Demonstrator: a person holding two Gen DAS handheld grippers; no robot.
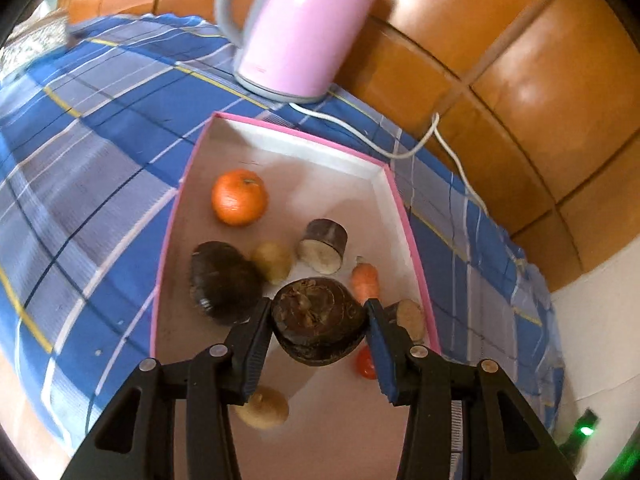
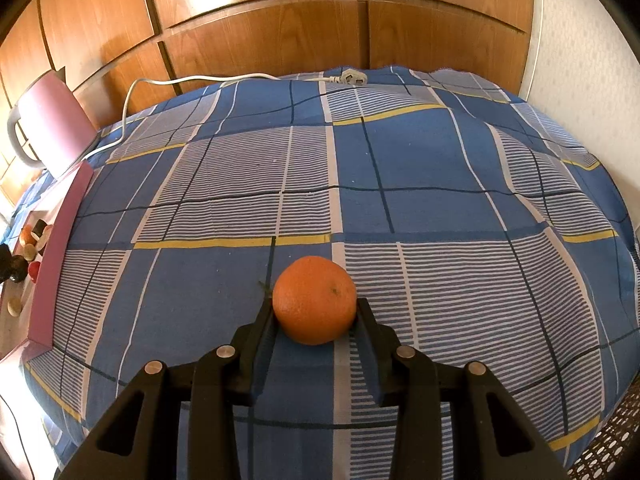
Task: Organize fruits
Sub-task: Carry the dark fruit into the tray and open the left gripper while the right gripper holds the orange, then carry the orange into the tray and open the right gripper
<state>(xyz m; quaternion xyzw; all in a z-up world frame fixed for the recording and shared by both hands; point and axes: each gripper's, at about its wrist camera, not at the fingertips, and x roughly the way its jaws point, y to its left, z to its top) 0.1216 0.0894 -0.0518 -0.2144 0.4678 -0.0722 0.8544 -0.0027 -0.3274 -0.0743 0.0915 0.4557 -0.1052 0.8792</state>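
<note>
A blue checked cloth covers the surface before brown wooden wall panels. The left gripper clamps a dark brown round fruit above the pink-rimmed white box. The right gripper grips a round orange on the cloth.

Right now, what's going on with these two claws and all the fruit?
A person is sorting fruit with a handheld claw in each hand. The left claw is shut on a dark brown round fruit over the pink-rimmed box, which already has an orange and other pieces in it. The right claw grips a second orange over the blue plaid cloth, outside the box.
</note>
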